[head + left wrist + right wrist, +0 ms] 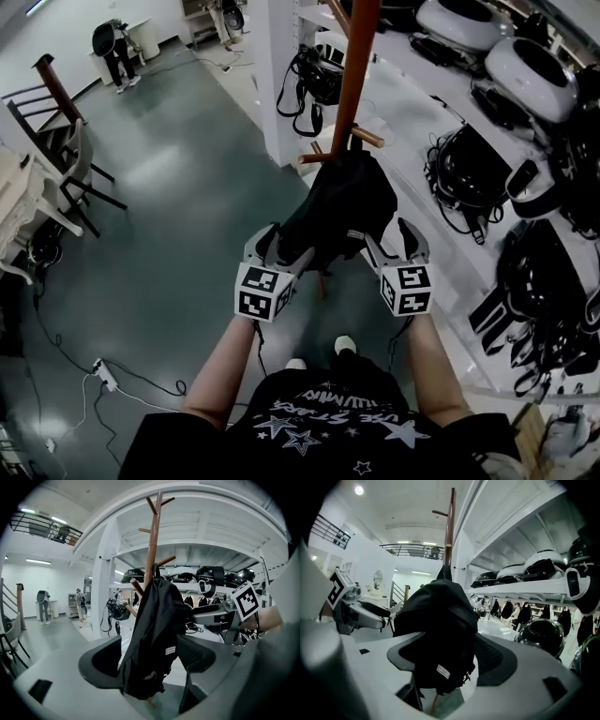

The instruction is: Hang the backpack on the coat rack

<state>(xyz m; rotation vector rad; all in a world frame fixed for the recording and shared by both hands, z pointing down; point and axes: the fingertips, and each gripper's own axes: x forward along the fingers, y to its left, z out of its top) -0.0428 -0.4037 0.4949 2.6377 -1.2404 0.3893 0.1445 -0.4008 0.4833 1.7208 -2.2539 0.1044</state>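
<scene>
The black fabric backpack (pixel 337 208) hangs from a short peg (pixel 367 137) of the brown wooden coat rack (pixel 357 66), at 12 o'clock from both tools. The left gripper (pixel 279 249) stands at 7 o'clock of the bag and the right gripper (pixel 391 246) at 5 o'clock. Both have their jaws wide apart with the bag's lower part showing between them, and no pad presses it. I judge the danger lies in the retreat: a jaw that catches a strap or the fabric can drag the bag off the peg or rock the rack. How deep the loop sits on the peg, I cannot tell.
</scene>
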